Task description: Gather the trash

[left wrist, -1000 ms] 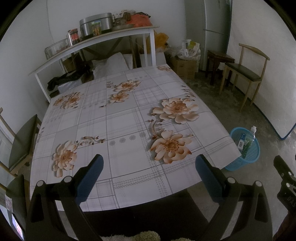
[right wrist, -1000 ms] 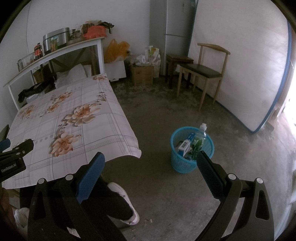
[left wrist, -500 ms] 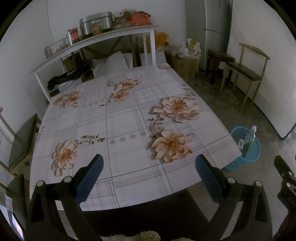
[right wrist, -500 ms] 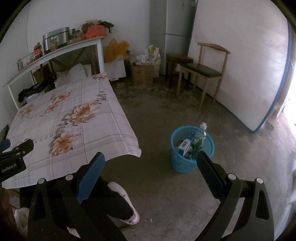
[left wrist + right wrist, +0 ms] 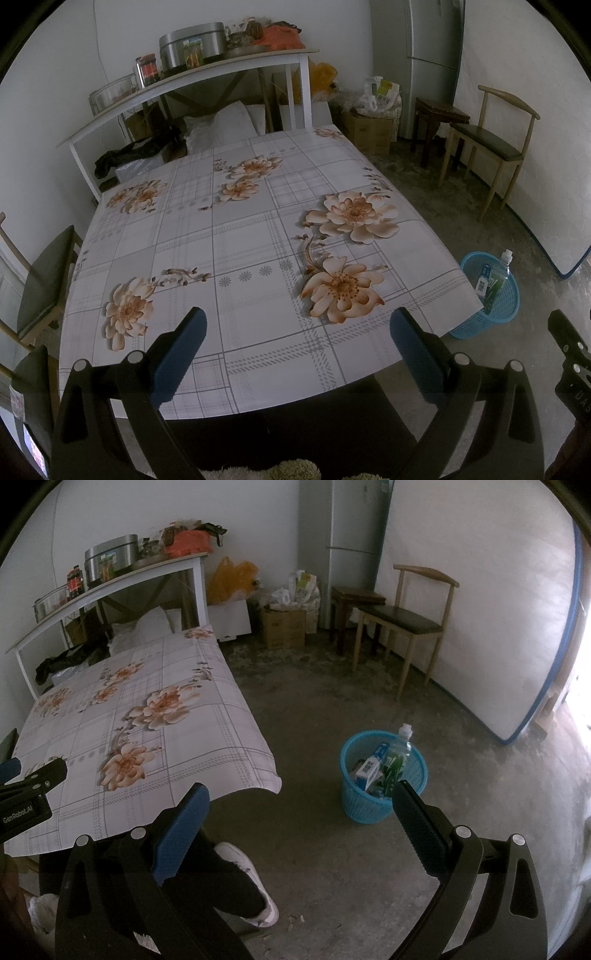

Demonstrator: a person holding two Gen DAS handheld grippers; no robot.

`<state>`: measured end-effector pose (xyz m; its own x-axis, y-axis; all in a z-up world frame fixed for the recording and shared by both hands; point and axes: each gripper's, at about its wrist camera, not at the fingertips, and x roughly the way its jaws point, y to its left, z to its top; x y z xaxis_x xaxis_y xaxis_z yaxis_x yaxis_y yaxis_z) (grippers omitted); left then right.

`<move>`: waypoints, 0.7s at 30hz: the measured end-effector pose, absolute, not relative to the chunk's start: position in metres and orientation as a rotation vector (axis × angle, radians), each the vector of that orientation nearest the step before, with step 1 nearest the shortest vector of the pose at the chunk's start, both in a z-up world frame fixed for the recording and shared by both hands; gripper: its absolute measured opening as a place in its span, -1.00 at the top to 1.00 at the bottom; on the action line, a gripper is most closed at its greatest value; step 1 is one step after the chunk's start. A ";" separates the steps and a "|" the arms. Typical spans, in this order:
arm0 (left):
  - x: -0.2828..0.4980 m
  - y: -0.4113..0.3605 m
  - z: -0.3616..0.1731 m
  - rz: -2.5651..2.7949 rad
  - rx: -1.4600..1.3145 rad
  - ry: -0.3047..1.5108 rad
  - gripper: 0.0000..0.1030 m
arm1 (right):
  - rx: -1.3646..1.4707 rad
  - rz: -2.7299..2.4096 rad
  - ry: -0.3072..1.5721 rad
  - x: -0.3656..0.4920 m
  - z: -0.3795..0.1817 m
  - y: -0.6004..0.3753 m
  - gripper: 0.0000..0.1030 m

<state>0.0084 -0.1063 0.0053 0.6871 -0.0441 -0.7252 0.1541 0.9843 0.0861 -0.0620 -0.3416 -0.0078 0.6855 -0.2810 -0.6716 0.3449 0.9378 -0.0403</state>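
**Now the trash sits in the blue basket by the table**

Right in the middle of the room stands a big table (image 5: 240, 236) with a white cloth that has squares and peach flowers on it. Its top is bare. Behind it a white shelf (image 5: 192, 74) holds a big silver pot (image 5: 192, 42) and some jars. A tall grey fridge (image 5: 351, 535) stands in the far corner, and a white mattress (image 5: 480, 609) with a blue edge leans on the wall. A wooden chair (image 5: 406, 620) with a dark seat stands near the mattress, with a brown stool (image 5: 354, 594) next to it.

Down on the grey floor, near the table's corner, stands a blue basket (image 5: 369, 808). Inside it a green bottle (image 5: 397, 757) with a white cap sticks up, and a blue and white carton (image 5: 369, 768) leans beside it.

The left gripper (image 5: 297, 332) hangs over the near edge of the table. Its two blue fingers are spread wide and hold nothing. The right gripper (image 5: 299, 808) hangs over the floor, next to the basket. Its fingers are spread wide too, and nothing is between them. Below it a person's leg ends in a white shoe (image 5: 255, 886) on the floor.
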 end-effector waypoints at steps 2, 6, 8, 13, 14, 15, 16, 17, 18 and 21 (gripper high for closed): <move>0.009 -0.107 0.005 -0.112 0.146 0.807 -0.89 | 0.090 -0.352 0.736 -0.062 -0.008 -0.341 -0.85; 0.009 -0.106 0.005 -0.111 0.146 0.806 -0.89 | 0.091 -0.353 0.735 -0.062 -0.008 -0.341 -0.85; 0.008 -0.106 0.005 -0.111 0.144 0.808 -0.89 | 0.092 -0.352 0.736 -0.062 -0.008 -0.341 -0.85; 0.009 -0.106 0.006 -0.113 0.145 0.808 -0.89 | 0.091 -0.352 0.736 -0.062 -0.008 -0.341 -0.85; 0.010 -0.106 0.005 -0.113 0.144 0.809 -0.89 | 0.091 -0.352 0.736 -0.062 -0.008 -0.341 -0.85; 0.010 -0.106 0.005 -0.114 0.144 0.811 -0.89 | 0.091 -0.351 0.736 -0.062 -0.008 -0.341 -0.85; 0.009 -0.105 0.005 -0.115 0.143 0.813 -0.89 | 0.091 -0.352 0.736 -0.062 -0.008 -0.341 -0.85; 0.010 -0.106 0.004 -0.114 0.142 0.814 -0.89 | 0.090 -0.353 0.736 -0.062 -0.008 -0.341 -0.85; 0.010 -0.106 0.004 -0.114 0.142 0.814 -0.89 | 0.091 -0.353 0.736 -0.062 -0.008 -0.341 -0.85; 0.011 -0.107 0.003 -0.114 0.141 0.815 -0.89 | 0.091 -0.352 0.736 -0.062 -0.008 -0.341 -0.85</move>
<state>0.0109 -0.1067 0.0033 0.6808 -0.0471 -0.7309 0.1552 0.9846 0.0811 -0.0621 -0.3410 -0.0080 0.6856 -0.2826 -0.6709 0.3457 0.9374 -0.0416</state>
